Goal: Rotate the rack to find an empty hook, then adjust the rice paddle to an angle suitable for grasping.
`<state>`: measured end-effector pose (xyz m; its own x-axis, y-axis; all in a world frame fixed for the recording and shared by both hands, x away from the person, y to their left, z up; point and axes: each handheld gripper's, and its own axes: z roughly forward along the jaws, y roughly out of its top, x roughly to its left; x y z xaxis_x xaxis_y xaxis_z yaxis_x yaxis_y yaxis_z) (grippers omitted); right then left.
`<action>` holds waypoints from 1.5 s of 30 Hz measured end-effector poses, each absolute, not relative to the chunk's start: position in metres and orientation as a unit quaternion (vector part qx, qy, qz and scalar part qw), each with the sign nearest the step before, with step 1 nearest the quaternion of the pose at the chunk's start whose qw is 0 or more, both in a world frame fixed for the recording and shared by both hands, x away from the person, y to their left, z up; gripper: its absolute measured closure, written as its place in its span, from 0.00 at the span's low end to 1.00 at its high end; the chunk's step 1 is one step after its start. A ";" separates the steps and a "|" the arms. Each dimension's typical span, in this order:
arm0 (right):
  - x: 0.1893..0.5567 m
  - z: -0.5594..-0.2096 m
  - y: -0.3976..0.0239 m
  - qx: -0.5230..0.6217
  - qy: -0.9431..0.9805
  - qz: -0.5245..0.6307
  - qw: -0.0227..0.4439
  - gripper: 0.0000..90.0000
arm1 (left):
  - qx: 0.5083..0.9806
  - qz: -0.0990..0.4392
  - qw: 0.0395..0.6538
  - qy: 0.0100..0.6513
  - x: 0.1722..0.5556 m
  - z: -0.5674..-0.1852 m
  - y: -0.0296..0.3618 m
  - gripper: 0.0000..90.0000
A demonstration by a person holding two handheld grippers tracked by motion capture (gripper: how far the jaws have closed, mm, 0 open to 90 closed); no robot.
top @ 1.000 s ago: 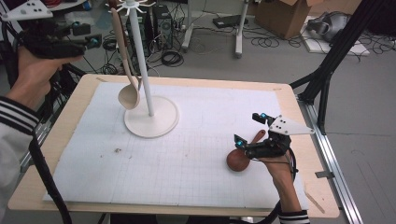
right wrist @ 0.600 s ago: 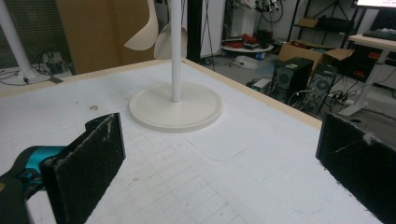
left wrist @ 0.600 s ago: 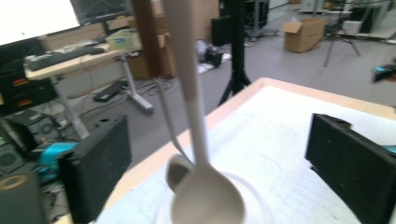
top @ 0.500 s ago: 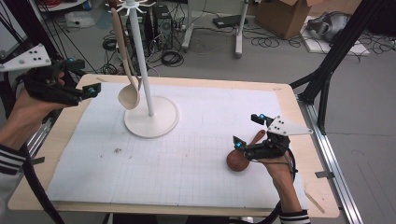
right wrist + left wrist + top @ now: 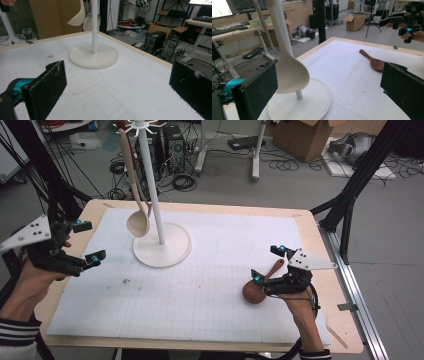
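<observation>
One pale spoon (image 5: 136, 215) already hangs on the white stand (image 5: 161, 247), so that half looks done. Your left gripper (image 5: 82, 242) sits at the table's (image 5: 210, 212) left edge, fingers (image 5: 259, 92) spread wide with nothing between them; they have just been opening. The dark wooden spoon (image 5: 260, 287) lies flat on the mat, well apart from the stand. Your right gripper (image 5: 265, 265) hovers right over it, fingers (image 5: 50, 82) spread too, empty. Left to do, I'd judge: grab it and hang it.
</observation>
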<state>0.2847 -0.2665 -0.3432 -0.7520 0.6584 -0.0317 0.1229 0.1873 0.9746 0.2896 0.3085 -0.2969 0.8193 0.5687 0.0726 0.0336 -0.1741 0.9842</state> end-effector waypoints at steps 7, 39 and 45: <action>0.281 -0.343 -0.267 0.266 0.731 0.582 0.237 0.00 | 0.748 0.190 0.605 0.196 0.284 -0.327 0.296 0.02; 0.272 -0.347 -0.265 0.264 0.716 0.595 0.252 0.00 | 0.732 0.168 0.631 0.195 0.277 -0.365 0.290 0.02; 0.270 -0.348 -0.263 0.259 0.721 0.595 0.244 0.00 | 0.727 0.170 0.633 0.201 0.277 -0.365 0.294 0.02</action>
